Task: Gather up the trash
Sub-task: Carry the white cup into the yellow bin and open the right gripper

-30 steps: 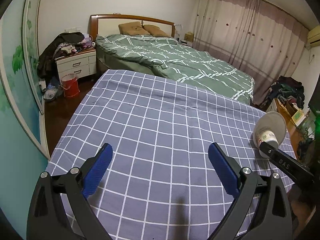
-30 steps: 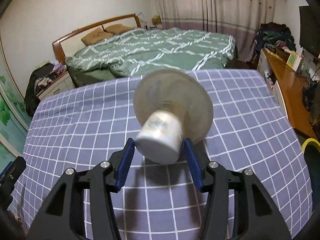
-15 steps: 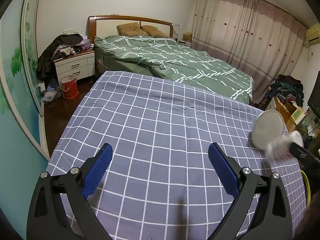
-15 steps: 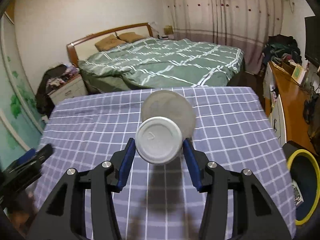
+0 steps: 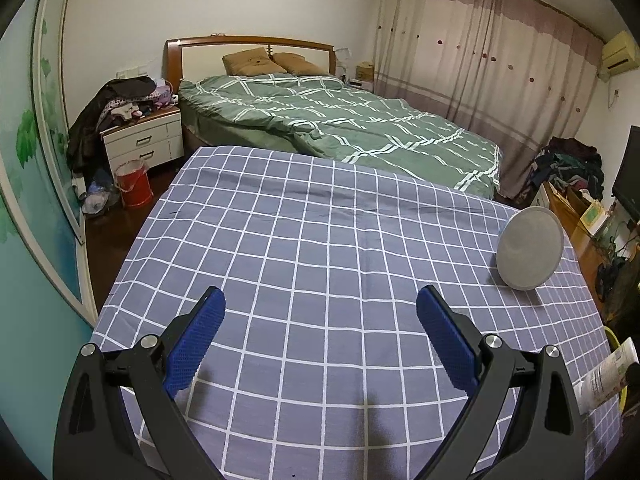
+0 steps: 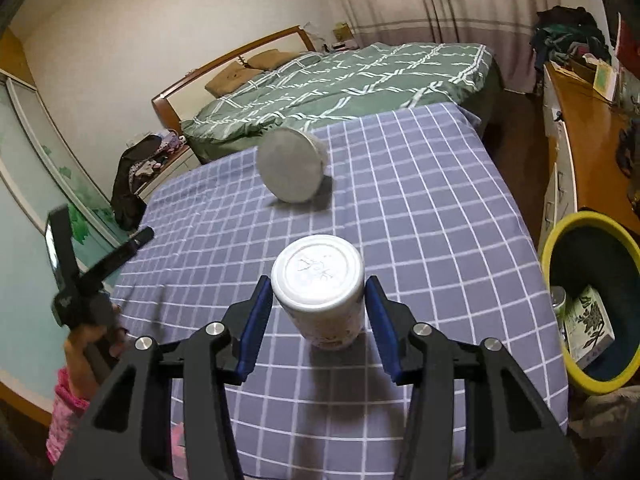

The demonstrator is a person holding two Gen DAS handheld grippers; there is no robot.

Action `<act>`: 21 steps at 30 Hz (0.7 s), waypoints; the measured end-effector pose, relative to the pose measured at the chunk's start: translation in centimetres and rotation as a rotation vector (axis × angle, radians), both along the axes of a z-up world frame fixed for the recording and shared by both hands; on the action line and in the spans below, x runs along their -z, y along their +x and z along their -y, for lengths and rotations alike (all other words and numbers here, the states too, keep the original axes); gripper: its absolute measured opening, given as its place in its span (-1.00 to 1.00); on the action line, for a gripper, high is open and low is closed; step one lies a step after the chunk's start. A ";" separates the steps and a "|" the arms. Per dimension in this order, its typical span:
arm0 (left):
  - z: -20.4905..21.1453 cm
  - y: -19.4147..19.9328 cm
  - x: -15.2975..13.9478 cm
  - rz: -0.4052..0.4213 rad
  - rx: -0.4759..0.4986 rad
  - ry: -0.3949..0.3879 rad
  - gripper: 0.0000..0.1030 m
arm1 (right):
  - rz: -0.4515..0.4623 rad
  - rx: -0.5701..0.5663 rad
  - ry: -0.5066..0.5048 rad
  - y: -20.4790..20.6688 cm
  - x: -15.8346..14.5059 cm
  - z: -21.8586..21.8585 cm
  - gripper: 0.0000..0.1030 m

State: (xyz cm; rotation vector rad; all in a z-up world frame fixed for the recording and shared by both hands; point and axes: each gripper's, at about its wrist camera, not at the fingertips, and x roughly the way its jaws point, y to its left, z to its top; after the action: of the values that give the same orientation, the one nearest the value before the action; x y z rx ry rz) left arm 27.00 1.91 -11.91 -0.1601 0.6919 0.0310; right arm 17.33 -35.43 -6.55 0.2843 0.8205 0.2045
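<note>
Gripping a white cup [image 6: 320, 300] in the right gripper [image 6: 320, 312] – held above the checkered tablecloth [image 5: 320, 248], near the yellow-rimmed bin [image 6: 592, 304]. Left gripper [image 5: 320, 320] spread wide, empty. Round bowl [image 5: 530, 254] tipped on its side – probably paper.

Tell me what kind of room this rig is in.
A lived-in home bedroom, most likely. A bed with a green quilt and wooden headboard, a nightstand piled with clothes, and full-length curtains. The work surface is a checked blue cloth.
</note>
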 end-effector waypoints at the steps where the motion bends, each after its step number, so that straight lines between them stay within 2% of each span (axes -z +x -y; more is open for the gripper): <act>1: 0.1 0.1 0.1 -0.003 0.003 0.002 0.84 | -0.005 0.004 0.003 0.2 0.3 0.0 -0.11; 7: 0.0 0.2 0.5 -0.019 0.014 -0.007 0.84 | 0.027 0.019 0.021 0.4 0.4 0.2 -0.12; 12: 0.2 0.3 0.7 -0.028 0.034 -0.013 0.84 | 0.039 0.044 0.097 -0.6 -0.8 3.2 -0.12; 17: 0.8 0.2 0.6 -0.020 0.056 -0.002 0.84 | 0.087 0.222 0.070 -2.5 -2.7 9.4 -0.12; 21: 1.0 0.1 0.5 -0.015 0.064 0.002 0.84 | 0.082 0.405 0.017 -4.1 -2.6 15.3 -0.12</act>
State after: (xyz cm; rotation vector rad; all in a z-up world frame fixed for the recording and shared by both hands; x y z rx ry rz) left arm 27.11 0.91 -12.37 -0.1356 0.7119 -0.0286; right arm 13.25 -50.68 -3.91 0.4480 0.6650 -0.1554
